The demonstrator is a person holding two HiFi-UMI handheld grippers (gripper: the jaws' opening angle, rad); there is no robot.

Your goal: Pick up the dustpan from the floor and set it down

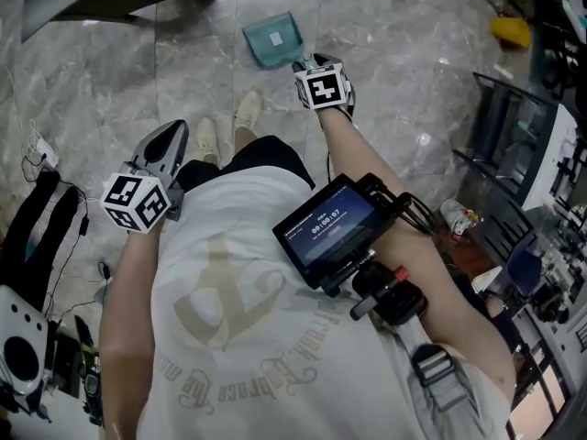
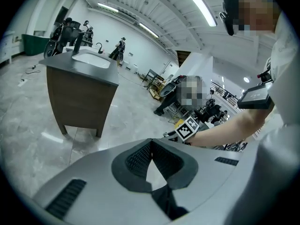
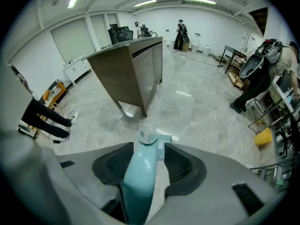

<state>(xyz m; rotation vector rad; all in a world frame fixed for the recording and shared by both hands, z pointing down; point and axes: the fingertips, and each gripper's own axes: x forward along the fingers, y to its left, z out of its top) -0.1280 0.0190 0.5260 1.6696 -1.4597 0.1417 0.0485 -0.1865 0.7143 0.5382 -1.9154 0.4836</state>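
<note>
Since the teal plastic dustpan (image 1: 273, 37) lying on the glossy grey marble floor (image 1: 404, 53) looks light, stiff and slick, its handle (image 3: 140, 172) is the best hold. The right gripper (image 3: 151, 149) straddles that handle unclamped, floor showing beside one pad; the left gripper (image 2: 150, 142) is pinched together, empty. The workshop around is roomy

Glossy marble floor (image 1: 385, 44), smooth teal plastic dustpan (image 1: 273, 37)

The teal dustpan (image 1: 273, 38) lies flat on the marble floor, a white label on its pan. Its handle (image 3: 140, 182) points back between the right gripper's (image 1: 304, 63) jaws.
</note>
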